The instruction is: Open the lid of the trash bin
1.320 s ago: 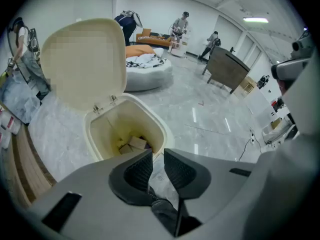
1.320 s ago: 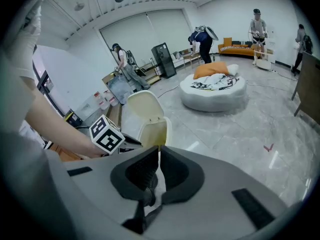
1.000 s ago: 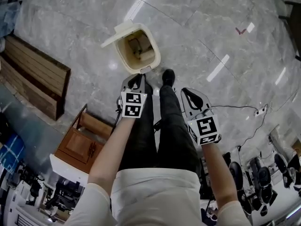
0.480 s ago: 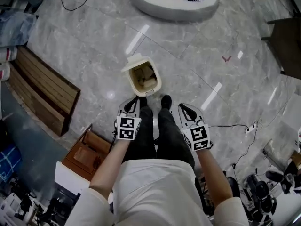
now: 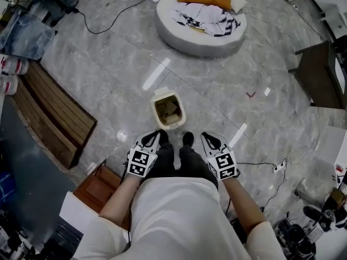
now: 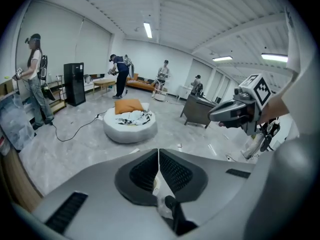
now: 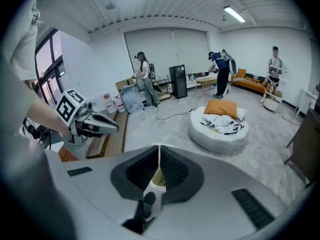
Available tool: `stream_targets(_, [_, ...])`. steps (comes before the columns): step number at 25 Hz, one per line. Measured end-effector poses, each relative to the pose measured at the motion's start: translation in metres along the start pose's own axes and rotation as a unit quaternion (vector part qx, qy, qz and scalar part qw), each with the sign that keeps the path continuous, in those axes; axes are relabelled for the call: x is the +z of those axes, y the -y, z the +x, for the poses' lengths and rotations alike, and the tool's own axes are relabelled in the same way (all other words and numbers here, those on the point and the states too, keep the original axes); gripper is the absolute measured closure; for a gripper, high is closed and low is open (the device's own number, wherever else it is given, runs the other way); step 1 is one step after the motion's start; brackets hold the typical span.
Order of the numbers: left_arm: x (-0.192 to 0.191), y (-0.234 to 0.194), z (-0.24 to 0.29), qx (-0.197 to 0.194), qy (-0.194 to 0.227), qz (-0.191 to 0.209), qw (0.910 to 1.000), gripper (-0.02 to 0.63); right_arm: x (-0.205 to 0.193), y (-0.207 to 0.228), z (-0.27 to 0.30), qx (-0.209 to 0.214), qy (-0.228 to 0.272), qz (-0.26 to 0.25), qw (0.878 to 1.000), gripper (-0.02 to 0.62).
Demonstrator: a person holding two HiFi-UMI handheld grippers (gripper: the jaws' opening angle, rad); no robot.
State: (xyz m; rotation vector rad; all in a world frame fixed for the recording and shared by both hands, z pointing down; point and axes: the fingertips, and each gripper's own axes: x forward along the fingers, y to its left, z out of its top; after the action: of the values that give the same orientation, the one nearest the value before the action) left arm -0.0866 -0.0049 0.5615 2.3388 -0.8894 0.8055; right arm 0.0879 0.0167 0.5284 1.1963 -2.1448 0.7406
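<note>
Both left tongs (image 5: pixel 156 135) and right tongs (image 5: pixel 205 137) are closed, empty; trash bin (image 5: pixel 154 111) faces up, lid (image 5: pixel 161 92) raised.

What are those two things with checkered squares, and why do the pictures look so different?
They are hand tools, not a robot. A person holds a left gripper and a right gripper, each with two pinching jaws. One picture comes from a camera on the person's head, looking down. The other two come from cameras riding on the grippers. On the floor stands a trash bin with its lid up, and farther off a round cushion. Both pairs of jaws are shut, holding nothing.
</note>
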Motion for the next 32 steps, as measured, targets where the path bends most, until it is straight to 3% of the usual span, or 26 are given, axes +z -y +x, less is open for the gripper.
stream_targets(7, [0.042, -0.004, -0.062, -0.011, 0.053, 0.017, 0.9984, 0.583, 0.045, -0.014, -0.026, -0.012, 0.030, -0.021, 0.999, 0.561])
stream_targets(18, [0.089, -0.016, -0.122, 0.042, 0.118, 0.001, 0.9921, 0.583, 0.109, -0.010, -0.047, -0.018, 0.069, -0.068, 0.995, 0.561])
stream_targets(28, [0.131, -0.003, -0.162, 0.105, 0.196, -0.011, 0.9749, 0.583, 0.171, -0.012, -0.083, 0.035, 0.134, -0.117, 0.983, 0.561])
stream_targets(32, [0.141, 0.004, -0.185, 0.133, 0.223, -0.013, 0.9656, 0.583, 0.184, -0.006, -0.097, 0.032, 0.162, -0.131, 0.978, 0.561])
